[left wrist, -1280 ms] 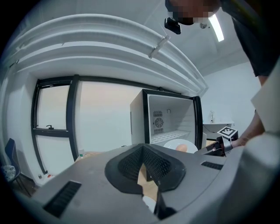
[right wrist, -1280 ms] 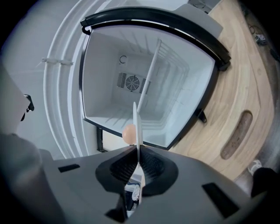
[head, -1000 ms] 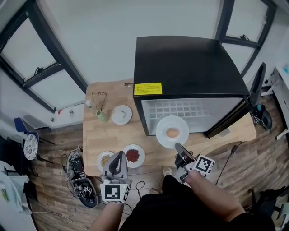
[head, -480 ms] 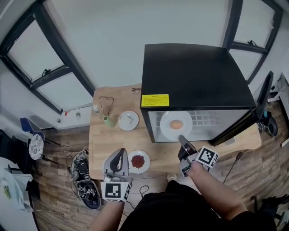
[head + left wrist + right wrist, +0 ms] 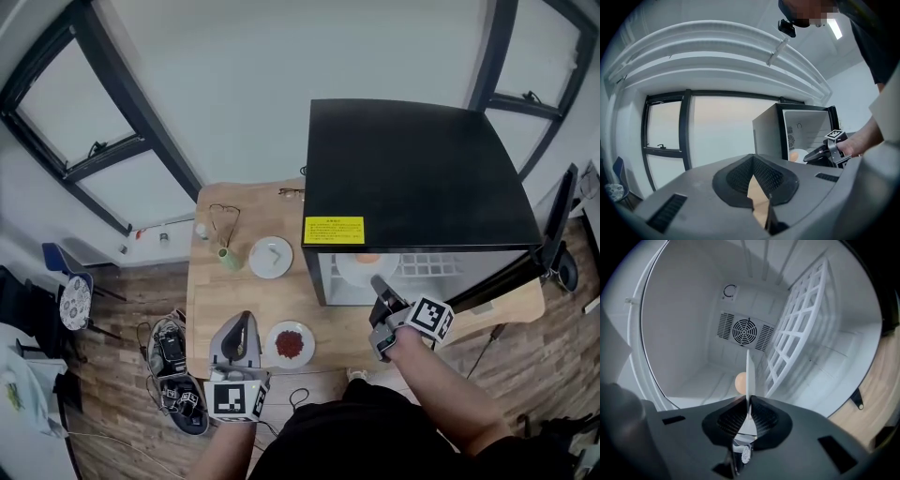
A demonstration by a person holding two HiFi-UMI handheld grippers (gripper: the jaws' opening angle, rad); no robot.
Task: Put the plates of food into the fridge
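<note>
Right gripper (image 5: 377, 281) is clamped on the rim of the egg plate (image 5: 354, 274), which is partway through the fridge (image 5: 412, 169) opening with most of it tucked under the black top. In the right gripper view the plate is edge-on: the rack (image 5: 797, 333) is close on one side, bare white wall is on the other, and there's open room ahead to the fan (image 5: 744, 331) at the back. The door (image 5: 560, 220) is swung wide off to the right, well out of the way.

Left gripper (image 5: 241, 321) has its jaws together with nothing in them, over the table (image 5: 220, 300) near the front edge.

Count: three plates in view, namely the egg one, a red-food plate (image 5: 290, 344) just beside the left gripper, and a white plate (image 5: 271, 257) further back next to a green cup (image 5: 230, 259). One egg (image 5: 740, 383).

A second ago the egg plate was fully in view in front of the opening. A fourth plate of yellowish food showed by the left gripper then, but I can't see it now.
</note>
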